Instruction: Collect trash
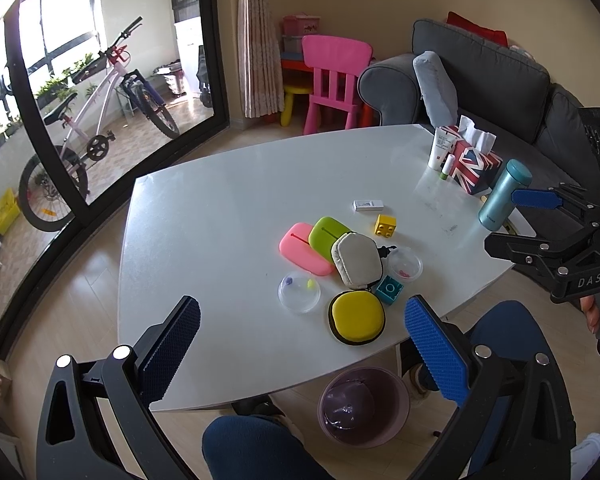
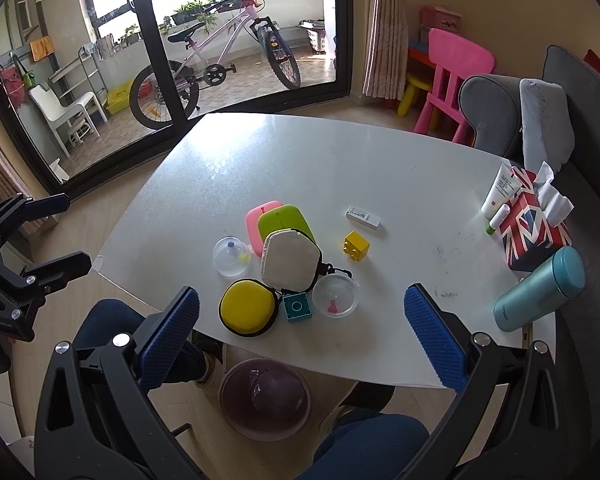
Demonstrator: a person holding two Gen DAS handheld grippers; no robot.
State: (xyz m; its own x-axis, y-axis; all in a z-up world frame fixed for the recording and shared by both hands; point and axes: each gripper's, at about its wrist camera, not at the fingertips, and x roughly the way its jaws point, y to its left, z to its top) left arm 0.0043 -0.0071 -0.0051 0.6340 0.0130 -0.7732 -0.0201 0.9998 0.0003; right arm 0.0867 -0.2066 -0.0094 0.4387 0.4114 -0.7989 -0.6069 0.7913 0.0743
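Both grippers held above the near table edge, jaws spread, nothing gripped.

Blue-padded fingers of my left gripper (image 1: 300, 344) stand wide apart, raised over the white table (image 1: 220, 216) and angled down toward it; my right gripper (image 2: 300, 336) is posed alike, jaws equally parted, held to the right of the left one at about the same height. Between my knees, on the floor under the table's near edge, stands the purple trash bin (image 2: 265, 398). Clustered near that edge lie a yellow round case (image 2: 249, 307), a grey pouch (image 2: 290, 260), green (image 2: 286, 220) and pink (image 2: 258, 220) cases, two clear plastic lids (image 2: 335, 294), and teal (image 2: 297, 307) and yellow (image 2: 356, 245) bricks. A small white box (image 2: 363, 217) lies just beyond them.
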